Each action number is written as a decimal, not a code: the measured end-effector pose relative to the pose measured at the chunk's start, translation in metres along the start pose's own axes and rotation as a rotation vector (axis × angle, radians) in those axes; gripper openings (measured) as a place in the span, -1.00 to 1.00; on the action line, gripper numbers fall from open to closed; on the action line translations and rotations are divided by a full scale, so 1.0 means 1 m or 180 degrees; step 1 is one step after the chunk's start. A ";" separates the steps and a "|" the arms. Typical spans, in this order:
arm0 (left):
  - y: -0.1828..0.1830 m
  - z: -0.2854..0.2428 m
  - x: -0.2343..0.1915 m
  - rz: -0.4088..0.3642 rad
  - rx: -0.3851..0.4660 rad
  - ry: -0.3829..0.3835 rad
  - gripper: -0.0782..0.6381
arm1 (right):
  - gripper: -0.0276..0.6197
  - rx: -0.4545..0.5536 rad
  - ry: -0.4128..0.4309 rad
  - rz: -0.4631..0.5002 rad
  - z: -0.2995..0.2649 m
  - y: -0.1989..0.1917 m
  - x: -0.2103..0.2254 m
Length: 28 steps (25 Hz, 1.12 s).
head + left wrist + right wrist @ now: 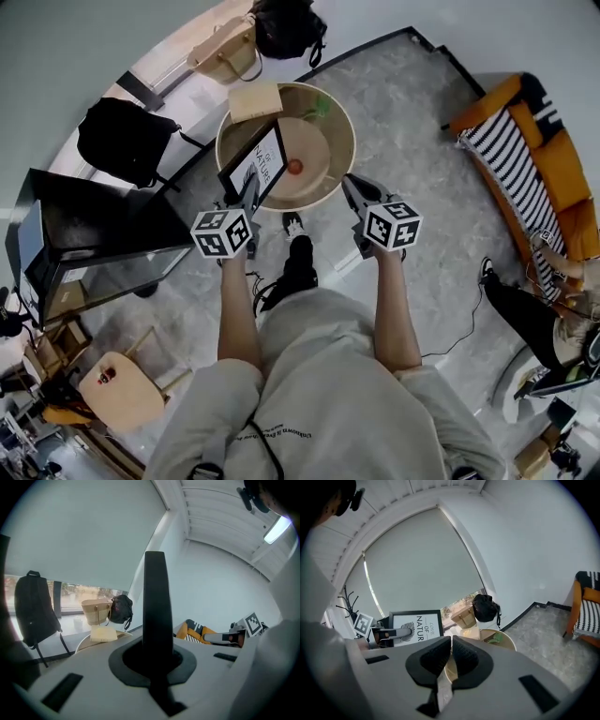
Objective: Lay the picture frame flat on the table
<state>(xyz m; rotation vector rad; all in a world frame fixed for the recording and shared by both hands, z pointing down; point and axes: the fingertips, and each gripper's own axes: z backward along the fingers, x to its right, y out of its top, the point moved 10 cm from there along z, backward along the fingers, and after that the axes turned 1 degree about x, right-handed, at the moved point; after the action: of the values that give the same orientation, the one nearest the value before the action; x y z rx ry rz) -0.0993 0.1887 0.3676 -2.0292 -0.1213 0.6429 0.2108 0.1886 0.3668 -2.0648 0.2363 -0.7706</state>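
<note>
A black backpack (127, 141) stands by the window. A woven bag (225, 52) sits just beside a black bag (286, 26). A striped cushion (516, 173) lies on an orange sofa (562, 164).

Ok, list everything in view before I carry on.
picture frame: one, black, white print, upright on table
round table: one, beige, ahead
ball: one, red-orange, on table right of frame
block: one, pale yellow, table's far edge
green item: one, table's far side
backpack: one, black, left of table
black bag: one, beyond table
woven bag: one, tan, beside it
sofa: one, orange, striped cushion, right
cabinet: one, black, left
stool: one, wooden, lower left
left gripper: one, grey, jaws shut, empty, by frame
right gripper: one, grey, jaws shut, empty, near table's right edge
</note>
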 end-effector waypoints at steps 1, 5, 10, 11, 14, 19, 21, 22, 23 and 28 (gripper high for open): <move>0.002 -0.008 -0.004 0.0020 -0.0006 -0.0011 -0.70 | -0.80 -0.0049 -0.0013 0.0029 -0.005 0.003 0.003; 0.017 -0.035 -0.022 0.0176 0.0051 -0.0056 -0.71 | -0.80 -0.0164 -0.0049 0.0075 -0.029 0.022 0.016; 0.029 -0.059 -0.045 0.0331 0.0046 -0.0136 -0.71 | -0.80 -0.0303 -0.0126 0.0020 -0.070 0.051 0.030; 0.031 -0.065 -0.052 0.0356 0.0030 -0.0159 -0.71 | -0.80 -0.0305 -0.0138 0.0007 -0.081 0.057 0.031; 0.032 -0.080 -0.073 0.0429 -0.0035 -0.0212 -0.71 | -0.80 -0.0266 -0.0066 0.0088 -0.114 0.075 0.030; 0.038 -0.101 -0.099 0.0565 -0.0063 -0.0163 -0.71 | -0.80 -0.0201 0.0193 0.0143 -0.169 0.106 0.035; 0.042 -0.106 -0.108 0.0619 -0.0058 -0.0133 -0.71 | -0.80 -0.0184 0.0257 0.0062 -0.186 0.115 0.038; 0.044 -0.109 -0.114 0.0647 -0.0048 -0.0119 -0.71 | -0.80 -0.0185 0.0289 0.0052 -0.195 0.119 0.038; 0.046 -0.112 -0.121 0.0676 -0.0033 -0.0102 -0.70 | -0.80 -0.0197 0.0324 0.0075 -0.205 0.124 0.037; 0.052 -0.126 -0.155 0.0819 -0.0011 -0.0001 -0.71 | -0.80 -0.0422 0.0531 0.0234 -0.260 0.136 0.036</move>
<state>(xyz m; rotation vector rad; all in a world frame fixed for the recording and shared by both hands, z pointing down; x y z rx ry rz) -0.1793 0.0108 0.4340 -2.0659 0.1412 0.8028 0.0981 -0.0845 0.3798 -2.1041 0.4650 -0.9039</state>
